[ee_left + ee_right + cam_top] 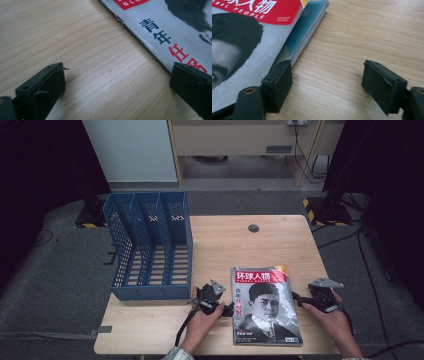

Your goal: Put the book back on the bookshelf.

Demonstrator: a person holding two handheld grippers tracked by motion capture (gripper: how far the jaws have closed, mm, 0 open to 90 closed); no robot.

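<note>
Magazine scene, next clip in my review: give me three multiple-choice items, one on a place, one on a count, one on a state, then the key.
1. Where does the magazine lie relative to the blue file rack?
A. Inside it
B. On the table, to its right
C. On top of it

2. How many slots does the file rack have?
A. One
B. Three
C. Six

3. How is the left gripper?
A. Open
B. Shut on the magazine
C. Shut on the rack

Key: 1 B, the magazine lies flat on the wood between the left gripper and the right gripper. 2 B, two dividers split the rack. 3 A, bare wood shows between its spread jaws.
</note>
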